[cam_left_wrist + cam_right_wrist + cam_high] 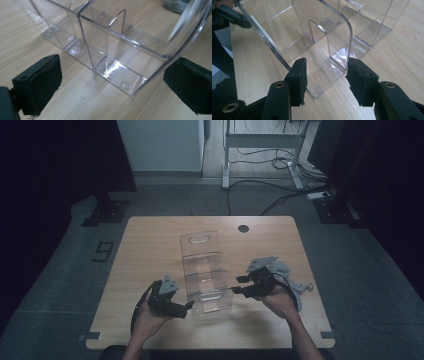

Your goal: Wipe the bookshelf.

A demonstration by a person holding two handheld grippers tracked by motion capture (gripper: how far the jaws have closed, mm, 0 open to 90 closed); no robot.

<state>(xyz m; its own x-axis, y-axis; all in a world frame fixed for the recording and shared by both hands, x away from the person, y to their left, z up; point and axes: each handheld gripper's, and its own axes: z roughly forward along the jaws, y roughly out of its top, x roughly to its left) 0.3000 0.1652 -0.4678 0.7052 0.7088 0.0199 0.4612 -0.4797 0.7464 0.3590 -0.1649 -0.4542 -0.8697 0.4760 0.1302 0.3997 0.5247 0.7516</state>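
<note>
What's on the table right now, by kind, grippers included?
Clear organizer: 1
Grey bundle behind the right hand, too unclear to identify: 1
Grippers: 2, left gripper and right gripper, both open at the organizer's near corners
Total: 4

You're working in a dim room on a light wooden desk [150, 270] at the frame's centre, standing on grey carpet [380, 285]. At upper centre stands a white cabinet [160, 145]; right of it, a white metal frame [260, 150] with cables [270, 185] trailing across the floor.
</note>
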